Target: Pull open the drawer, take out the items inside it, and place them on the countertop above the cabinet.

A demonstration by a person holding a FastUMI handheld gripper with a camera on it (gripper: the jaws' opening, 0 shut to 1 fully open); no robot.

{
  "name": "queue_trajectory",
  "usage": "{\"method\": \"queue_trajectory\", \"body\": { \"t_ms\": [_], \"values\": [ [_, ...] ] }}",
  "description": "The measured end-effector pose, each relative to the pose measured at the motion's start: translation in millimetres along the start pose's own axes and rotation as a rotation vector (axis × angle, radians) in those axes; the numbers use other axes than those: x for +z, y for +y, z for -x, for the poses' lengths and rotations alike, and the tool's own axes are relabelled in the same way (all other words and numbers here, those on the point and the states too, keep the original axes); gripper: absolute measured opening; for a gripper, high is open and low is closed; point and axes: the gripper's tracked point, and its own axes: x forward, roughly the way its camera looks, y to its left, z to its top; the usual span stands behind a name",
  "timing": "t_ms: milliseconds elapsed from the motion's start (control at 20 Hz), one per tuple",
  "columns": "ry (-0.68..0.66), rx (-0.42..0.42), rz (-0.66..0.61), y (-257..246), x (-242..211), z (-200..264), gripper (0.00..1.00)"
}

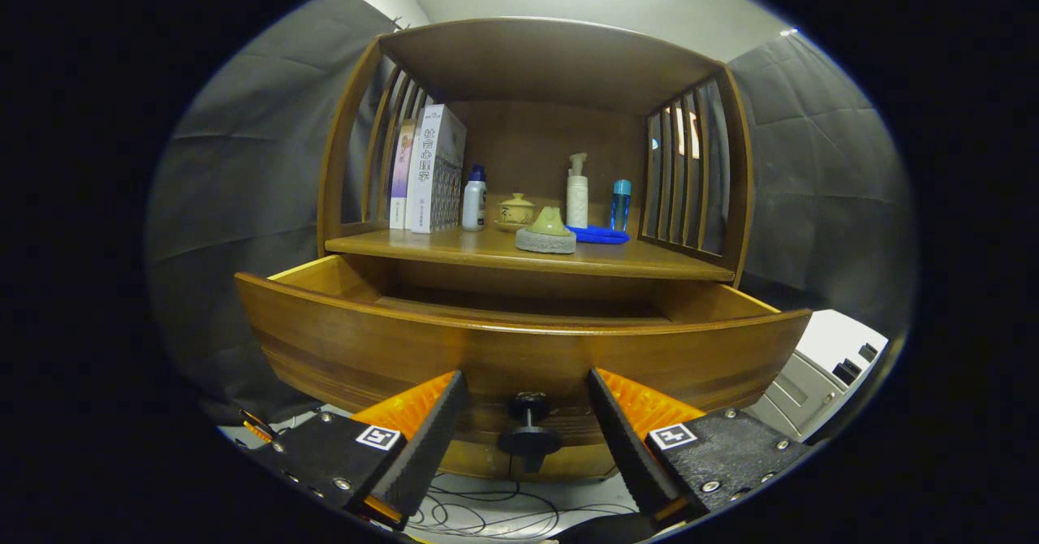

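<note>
Tongs (528, 426) stand released, their two black fingers (426, 438) spread wide to either side of the dark knob (529, 426) on the drawer (519, 349) front, touching neither the knob nor the wood. The drawer is pulled out toward the camera; its curved front rail hides the inside, so what lies in it cannot be told. Above the drawer runs the surface (649, 264) of the cabinet, roofed by a wooden hutch with slatted sides. At the left end of the surface two books (430, 170) stand upright against the slats, and just beside them stands a white bottle with a blue cap (474, 199). Near the middle, toward the back, sits a small lidded pot (516, 211); ahead of it, close to the front edge, rests a grey round pad with a greenish lump on top (546, 233). Behind that stands a white pump bottle (577, 191), with a blue cloth (599, 235) lying flat to its right and a slim blue bottle (621, 203) upright near the right slats. Cables (495, 511) lie on the floor under the drawer.
</note>
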Motion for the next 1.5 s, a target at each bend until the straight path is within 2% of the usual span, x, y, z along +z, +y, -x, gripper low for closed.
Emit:
{"method": "queue_trajectory", "body": {
  "t_ms": [300,700,950,1300,1500],
  "values": [
    [-0.017,-0.004,-0.001,1.8,-0.8,-2.8,0.95],
    [-0.049,0.008,-0.018,0.3,8.3,-54.8,0.95],
    [-0.073,0.019,-0.075,-7.3,10.6,-87.8,0.95],
    [-0.057,0.004,-0.029,-19.0,15.6,-128.7,0.95],
    [-0.072,-0.004,-0.045,-20.5,14.2,-126.5,0.94]
  ]
}}
